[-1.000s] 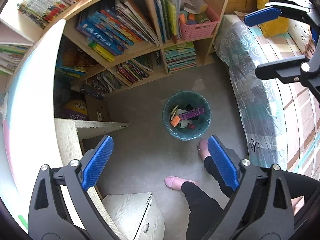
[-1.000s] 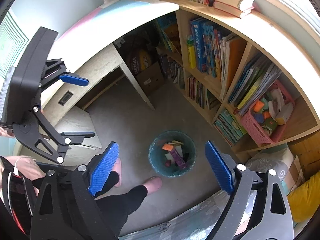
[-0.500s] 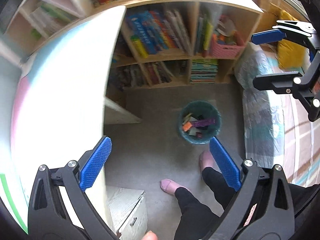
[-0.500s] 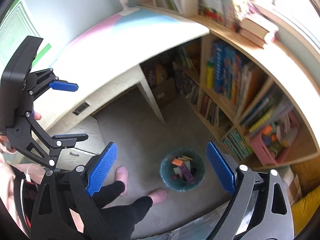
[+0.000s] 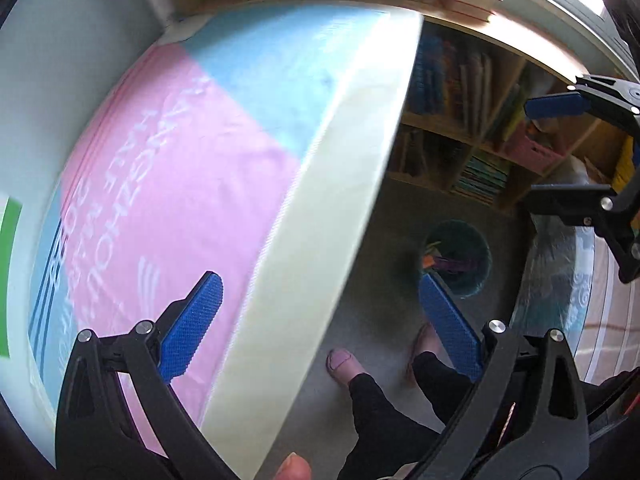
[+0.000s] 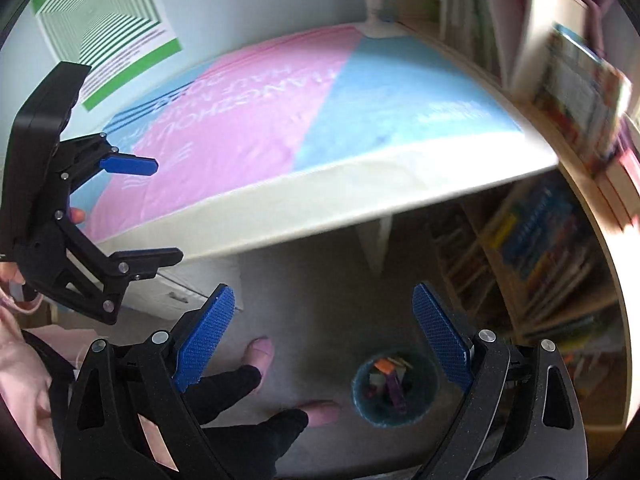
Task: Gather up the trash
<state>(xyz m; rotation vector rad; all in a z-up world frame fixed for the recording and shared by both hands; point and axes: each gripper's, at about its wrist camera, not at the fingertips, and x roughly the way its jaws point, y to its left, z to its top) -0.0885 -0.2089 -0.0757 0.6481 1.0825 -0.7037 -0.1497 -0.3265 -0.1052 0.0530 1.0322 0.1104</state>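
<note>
Teal round bin (image 6: pixel 394 386) on the floor already holds coloured scraps. Both grippers' fingers gape apart, empty; no trash shows on the pink-and-blue counter (image 5: pixel 208 152)

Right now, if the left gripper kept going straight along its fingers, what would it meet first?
Most likely the desk's front edge, which lies between the left gripper's open fingers; depth is unclear through the blur. Nothing is held.
</note>
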